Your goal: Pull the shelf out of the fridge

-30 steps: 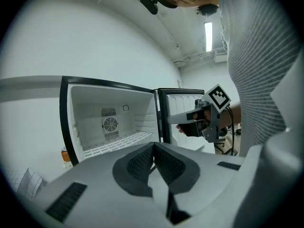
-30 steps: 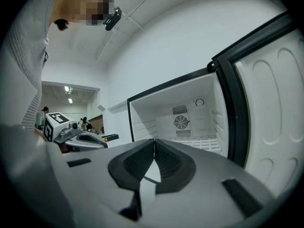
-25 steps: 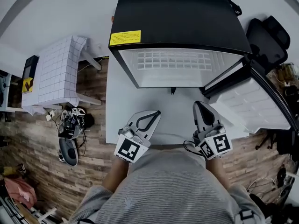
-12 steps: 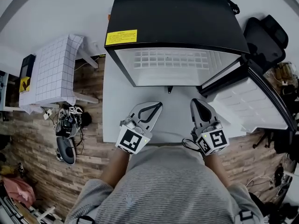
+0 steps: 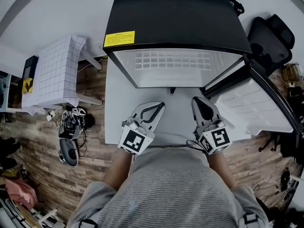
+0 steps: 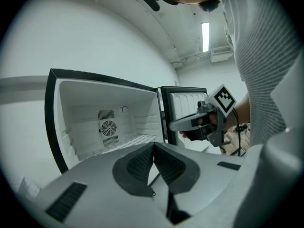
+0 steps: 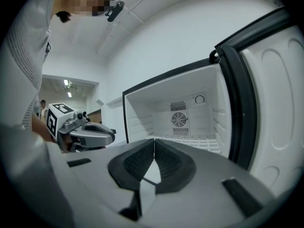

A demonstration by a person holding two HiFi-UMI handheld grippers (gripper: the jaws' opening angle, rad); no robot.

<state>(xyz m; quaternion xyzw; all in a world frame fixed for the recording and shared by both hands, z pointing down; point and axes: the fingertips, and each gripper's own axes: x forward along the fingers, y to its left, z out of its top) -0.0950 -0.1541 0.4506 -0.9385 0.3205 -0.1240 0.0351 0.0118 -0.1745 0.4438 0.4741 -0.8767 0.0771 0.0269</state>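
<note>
A: Hard to see much of the shelf (image 5: 173,61)?
B: Only in part. In the head view, tucked at the rear under the black top of the fridge (image 5: 175,13), the one with the yellow label (image 5: 119,38). In both gripper views, cut off at the front by the grey gripper bodies. Too pale against the white liner to count its bars.
A: And inside the fridge?
B: The white grid shelf, lying flat and low in the compartment. Above it on the back wall, a round fan (image 7: 179,119) and a small dial (image 7: 199,99).
A: Which way round?
B: Long axis across the fridge's width, side to side in the head view. Front edge turned to the open mouth and the person. At the right, the door (image 5: 251,108) swung wide, cut off by the picture's edge in the right gripper view.
A: And the fingers (image 6: 138,165)?
B: Closed tip to tip on both the left gripper (image 5: 159,104) and the right gripper (image 5: 198,100), gripping nothing. Held side by side over the white worktop (image 5: 118,108), pointing at the opening, well short of the shelf
</note>
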